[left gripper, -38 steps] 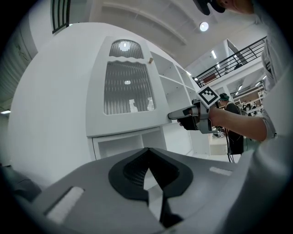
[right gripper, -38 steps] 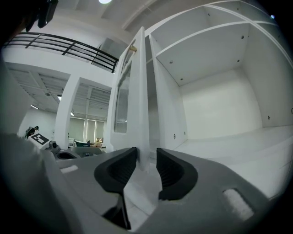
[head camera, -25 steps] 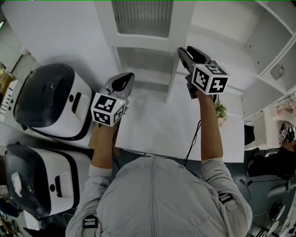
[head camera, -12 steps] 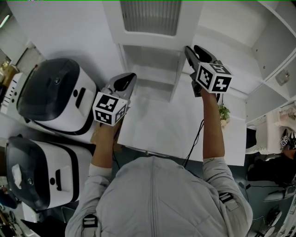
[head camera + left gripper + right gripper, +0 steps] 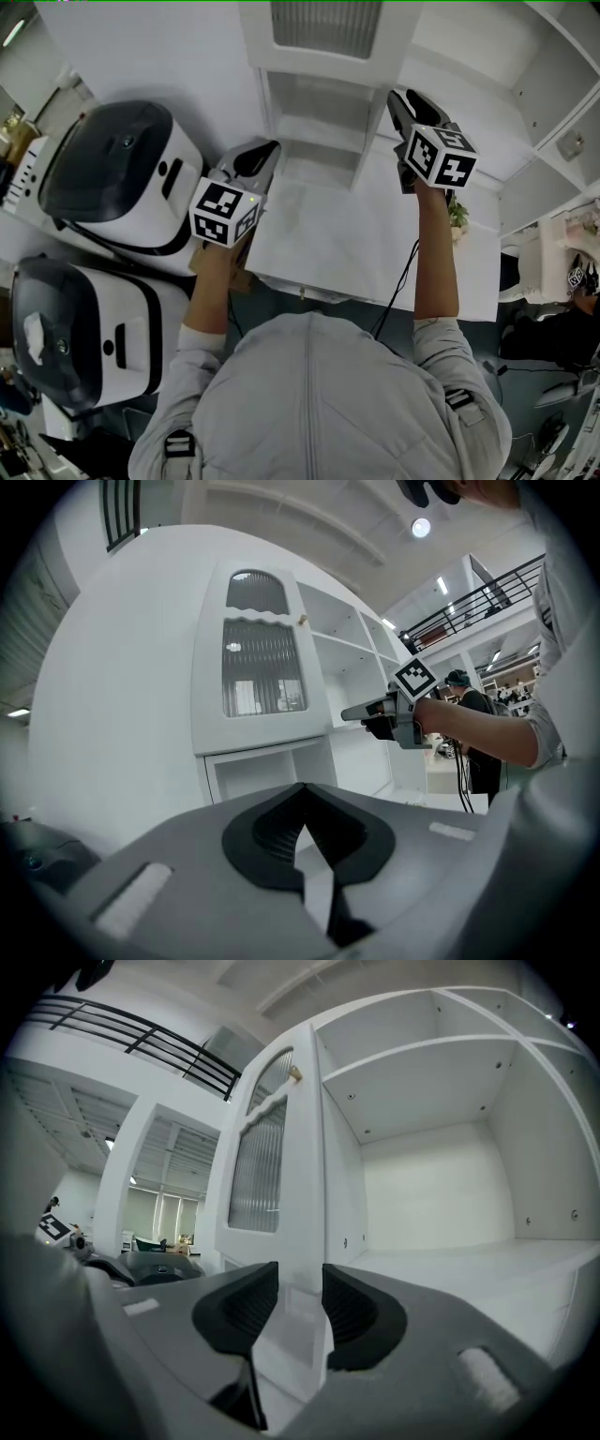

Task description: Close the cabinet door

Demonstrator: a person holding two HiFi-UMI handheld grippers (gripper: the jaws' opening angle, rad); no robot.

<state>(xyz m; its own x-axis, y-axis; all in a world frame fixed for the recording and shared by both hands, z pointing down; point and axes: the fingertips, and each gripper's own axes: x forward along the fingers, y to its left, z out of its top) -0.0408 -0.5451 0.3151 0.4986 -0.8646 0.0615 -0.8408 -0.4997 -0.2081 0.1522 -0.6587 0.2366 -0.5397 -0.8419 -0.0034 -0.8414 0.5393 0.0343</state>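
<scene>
The right gripper point(image 5: 300, 1288) has its jaws apart, and the edge of the open cabinet door point(image 5: 272, 1157) stands just ahead, in line with the gap; I cannot tell whether they touch. The left gripper point(image 5: 302, 808) is closed on nothing, facing the door's ribbed glass from lower down. Only the head view shows a white appliance point(image 5: 112, 178) to its left.

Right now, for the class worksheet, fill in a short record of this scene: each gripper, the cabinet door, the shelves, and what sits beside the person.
left gripper: jaws together, nothing held, short of the cabinet
right gripper: jaws apart, door edge lined up between them; contact unclear
cabinet door: white, ribbed glass panel, small knob near top; whether fully shut cannot be told
shelves: right of the door, uncovered
appliances: two, white and dark, on the person's left
</scene>
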